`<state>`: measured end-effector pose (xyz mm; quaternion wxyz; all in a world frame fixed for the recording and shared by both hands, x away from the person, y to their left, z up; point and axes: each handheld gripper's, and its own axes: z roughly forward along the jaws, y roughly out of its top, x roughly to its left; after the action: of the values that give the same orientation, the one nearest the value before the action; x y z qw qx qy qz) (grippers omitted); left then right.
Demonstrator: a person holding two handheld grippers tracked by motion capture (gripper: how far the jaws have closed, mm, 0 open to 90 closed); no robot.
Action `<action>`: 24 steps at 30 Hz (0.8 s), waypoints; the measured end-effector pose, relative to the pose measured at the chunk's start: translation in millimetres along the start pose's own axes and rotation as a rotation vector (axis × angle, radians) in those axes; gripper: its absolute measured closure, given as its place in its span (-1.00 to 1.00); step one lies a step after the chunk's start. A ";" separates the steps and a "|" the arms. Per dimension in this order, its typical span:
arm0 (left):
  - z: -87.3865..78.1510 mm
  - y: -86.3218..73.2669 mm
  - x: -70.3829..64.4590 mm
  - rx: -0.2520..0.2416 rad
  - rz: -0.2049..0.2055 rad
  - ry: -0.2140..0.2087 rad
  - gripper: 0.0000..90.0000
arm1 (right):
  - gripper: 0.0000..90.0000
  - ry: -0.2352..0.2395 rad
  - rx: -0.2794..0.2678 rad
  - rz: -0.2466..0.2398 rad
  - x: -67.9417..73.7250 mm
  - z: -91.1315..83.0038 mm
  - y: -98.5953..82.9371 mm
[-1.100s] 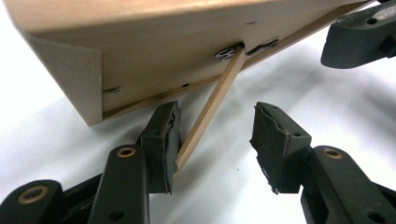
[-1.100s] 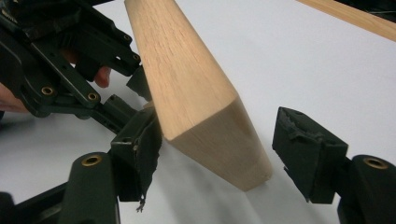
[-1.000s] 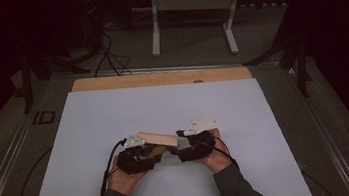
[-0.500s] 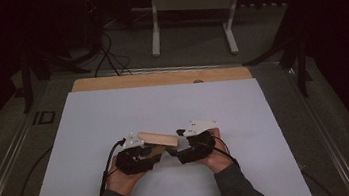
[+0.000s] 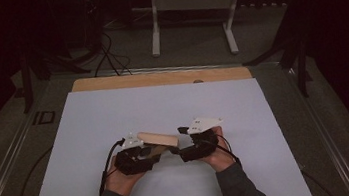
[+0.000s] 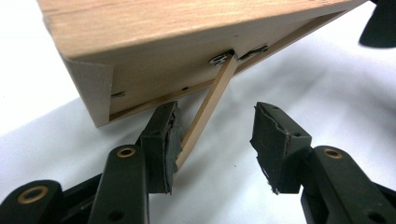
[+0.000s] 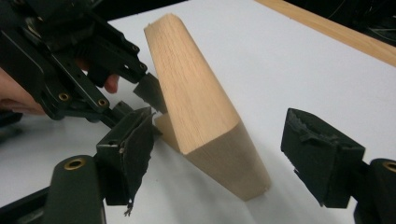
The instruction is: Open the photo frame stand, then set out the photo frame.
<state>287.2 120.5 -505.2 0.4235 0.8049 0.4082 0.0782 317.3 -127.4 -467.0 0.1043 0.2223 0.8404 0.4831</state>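
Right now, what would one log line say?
wooden block tilted on white sheet | left gripper open around its thin strut | right gripper open at block end

Both forearms come in from the near edge of the high view, sleeves dark, angled inward toward each other. The left hand (image 5: 122, 177) grips the left gripper (image 6: 212, 135), which points right and slightly forward; its two black jaws stand apart with worn pads. The right hand (image 5: 218, 153) holds the right gripper (image 7: 224, 140) pointing left, its jaws spread wide. The two grippers face each other, tips close together but apart.
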 end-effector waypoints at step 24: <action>-6.4 -1.7 2.1 -0.006 0.001 0.008 0.17 | -0.23 0.019 -0.089 0.025 -5.9 -18.2 5.7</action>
<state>284.6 126.5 -502.9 0.4245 0.8034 0.4093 0.0828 316.9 -141.6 -453.0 0.1001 0.2232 0.8162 0.5234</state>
